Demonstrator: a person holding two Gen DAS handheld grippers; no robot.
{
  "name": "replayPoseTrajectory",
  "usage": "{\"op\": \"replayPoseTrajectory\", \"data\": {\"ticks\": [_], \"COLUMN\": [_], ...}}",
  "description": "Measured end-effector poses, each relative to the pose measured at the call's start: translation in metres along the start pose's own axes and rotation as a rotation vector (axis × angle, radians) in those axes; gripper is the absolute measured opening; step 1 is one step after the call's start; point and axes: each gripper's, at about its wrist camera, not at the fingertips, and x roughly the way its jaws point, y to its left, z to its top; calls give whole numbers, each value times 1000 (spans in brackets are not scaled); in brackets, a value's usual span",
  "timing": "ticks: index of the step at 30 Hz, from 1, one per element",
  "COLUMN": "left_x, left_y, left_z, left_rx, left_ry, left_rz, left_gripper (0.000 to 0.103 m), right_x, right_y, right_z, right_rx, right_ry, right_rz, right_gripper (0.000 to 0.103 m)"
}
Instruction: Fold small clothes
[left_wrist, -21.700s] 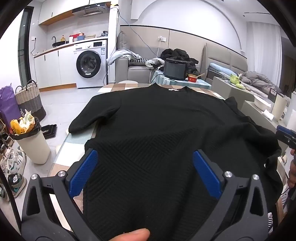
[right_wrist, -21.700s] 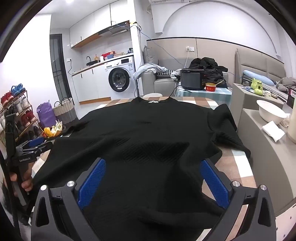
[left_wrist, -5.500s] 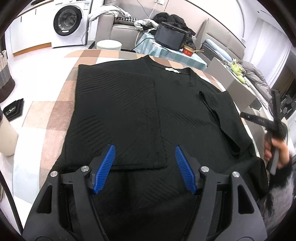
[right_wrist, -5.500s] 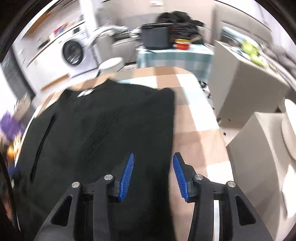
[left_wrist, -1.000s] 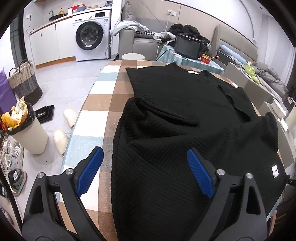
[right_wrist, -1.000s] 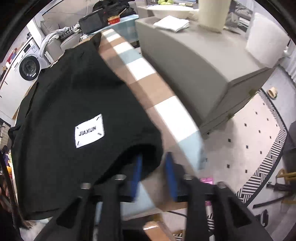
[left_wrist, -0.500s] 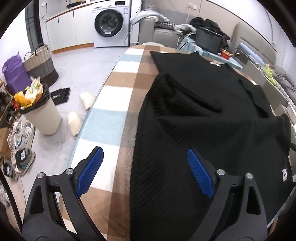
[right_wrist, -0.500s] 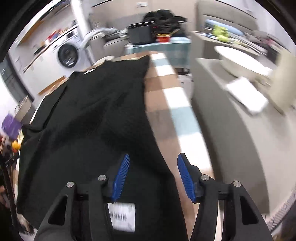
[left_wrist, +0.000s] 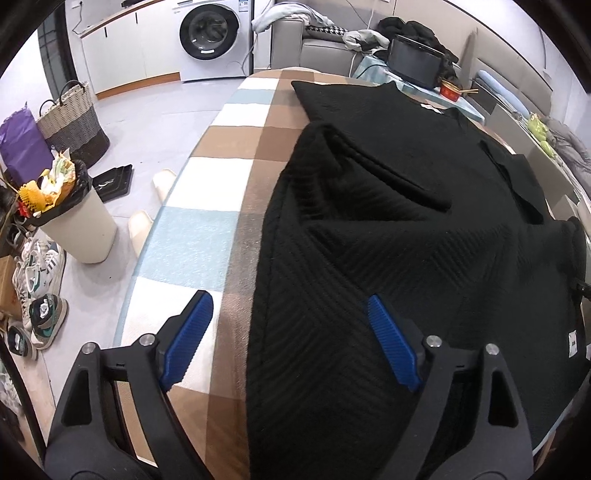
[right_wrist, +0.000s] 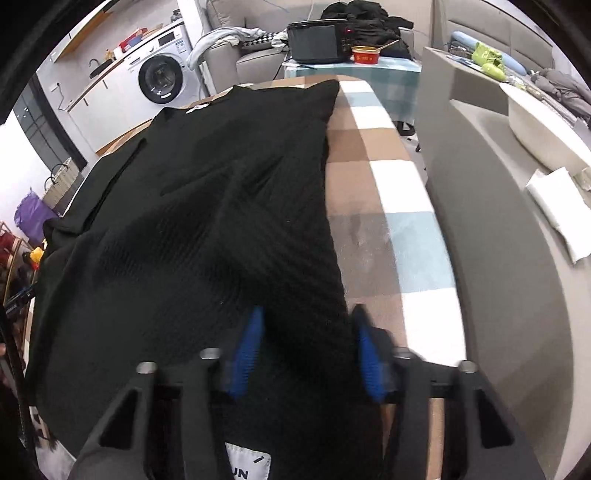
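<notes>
I am holding my left gripper (left_wrist: 291, 338) with its blue pads spread wide over the near left hem of the black sweater (left_wrist: 406, 236), gripping nothing; half a second ago it was hanging in much the same pose, and now it is sitting a little lower and closer to the cloth. The sweater is lying on the checked tablecloth (left_wrist: 199, 229), both sleeves folded in, its lower half bunched into loose ridges. My right gripper (right_wrist: 306, 350) is blurring with motion, its pads parted to either side of the sweater's right hem edge, nearer together than the left pair; a second ago they were pinching that corner lifted over the table edge, and now the cloth is lying flat between them. The white label (right_wrist: 247, 465) that was showing face-up then is now peeking out just below my right fingers.
</notes>
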Motion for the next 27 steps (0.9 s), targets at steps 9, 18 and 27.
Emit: {"op": "replayPoseTrajectory", "data": {"ticks": [9,18,27], "left_x": [2,3,-40], "left_y": [-4,-6,1], "left_z": [0,-5,0], "left_rx": [14,47,33], "left_ry": [10,14,-122], "left_rz": [-14,-56,-112], "left_gripper": [85,14,5], "right_x": [-38,-25,-20], "right_y": [-21,-13,-10], "right_z": [-22,-21,-21], "right_rx": [164,116,117], "right_ry": [7,21,19], "right_rz": [151,69,74], "right_gripper": [5,20,25]}}
